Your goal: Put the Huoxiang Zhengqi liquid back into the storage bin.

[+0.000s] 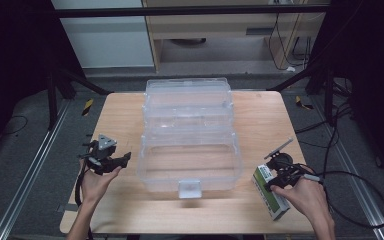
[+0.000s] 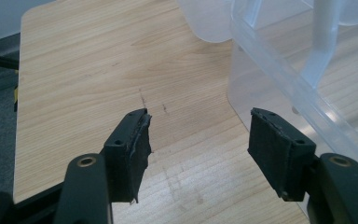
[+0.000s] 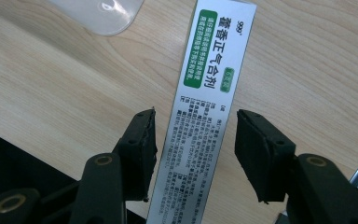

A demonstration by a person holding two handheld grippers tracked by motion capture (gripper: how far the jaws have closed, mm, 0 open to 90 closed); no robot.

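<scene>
A long white and green medicine box [image 3: 209, 60] lies flat on the wooden table [image 1: 260, 120] near its front right corner [image 1: 271, 194]. My right gripper [image 3: 196, 140] is lowered over it, one jaw on each side of the box's narrow width. A thin gap shows beside each pad, so the jaws are open around the box. In the high view the right gripper [image 1: 276, 181] sits at the box's near end. My left gripper [image 2: 198, 135] is open over bare wood, with nothing between its jaws. It is held at the table's left [image 1: 125, 159], pointing toward the clear container [image 1: 190, 145].
A large clear plastic storage container with folded-out tiers stands in the middle of the table, its front latch [image 1: 189, 189] toward me. Its wall [image 2: 279, 88] is close on the left gripper's right. Cables trail off the table's right edge. Dark floor surrounds the table.
</scene>
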